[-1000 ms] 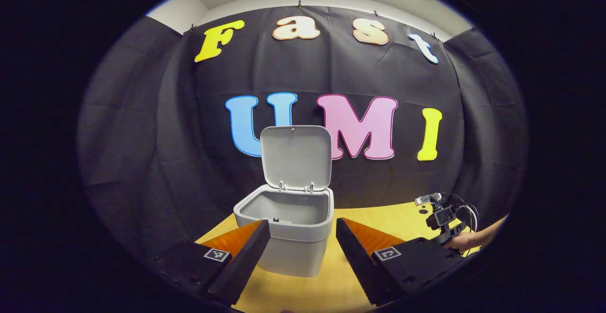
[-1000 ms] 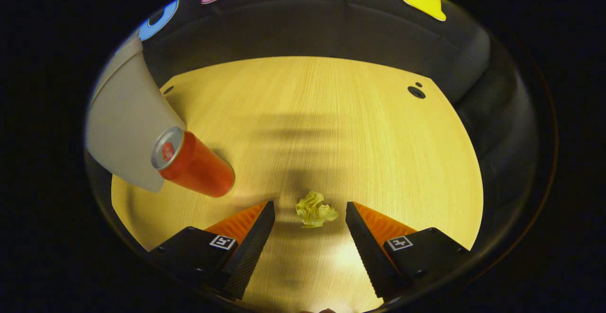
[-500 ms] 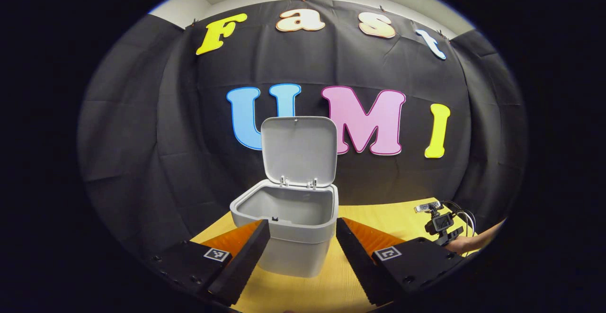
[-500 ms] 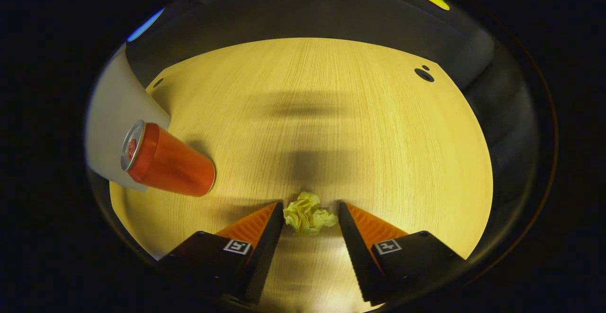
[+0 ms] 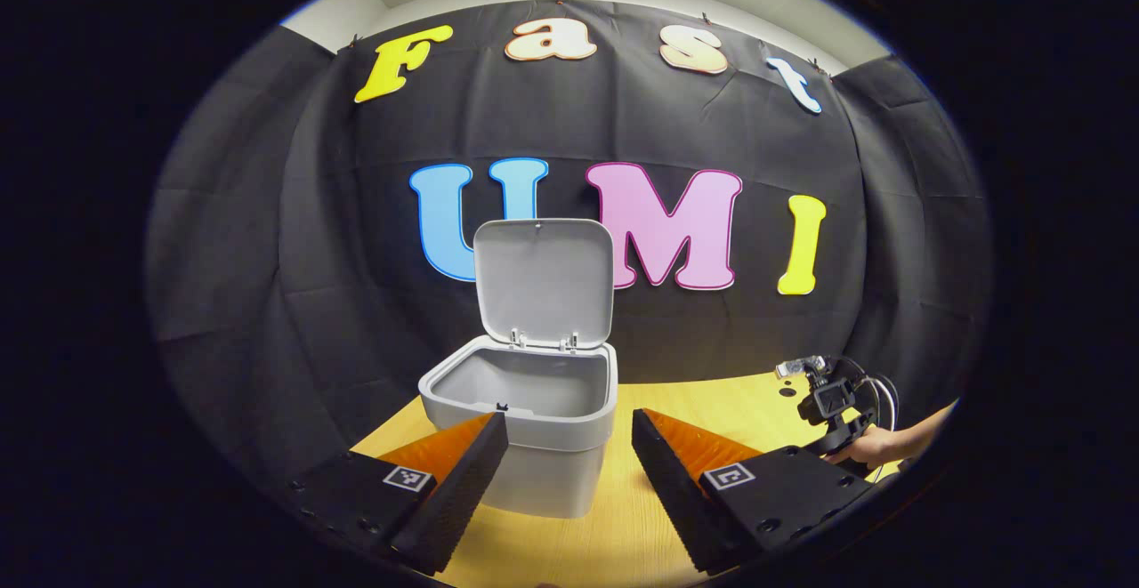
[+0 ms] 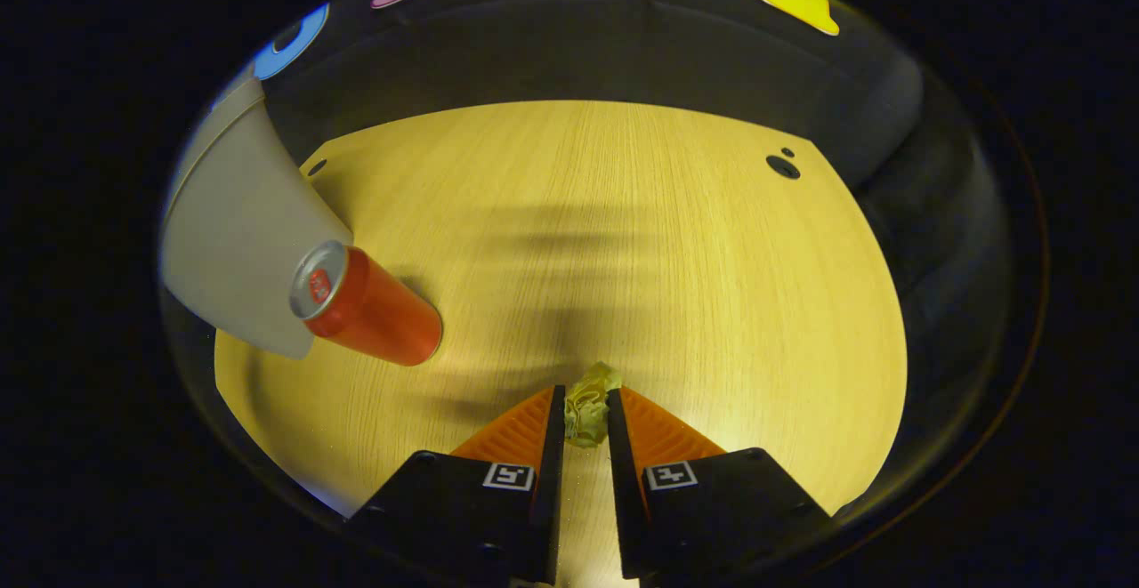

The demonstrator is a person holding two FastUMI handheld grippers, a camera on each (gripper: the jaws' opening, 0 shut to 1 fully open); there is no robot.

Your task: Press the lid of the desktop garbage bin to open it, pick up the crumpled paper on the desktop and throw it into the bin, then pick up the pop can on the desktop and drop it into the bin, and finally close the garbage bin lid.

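Since half a second ago the right gripper [image 6: 585, 412] has closed its jaws onto the crumpled paper [image 6: 589, 401], which is now pinched between them low over the desk [image 6: 623, 241]. The garbage bin [image 5: 525, 410] stands with its lid [image 5: 543, 281] upright and open, so the paper looks ready to carry across. The left gripper [image 5: 565, 446] hovers before the bin, jaws wide apart and empty. The pop can [image 6: 369, 308] waits upright beside the bin.
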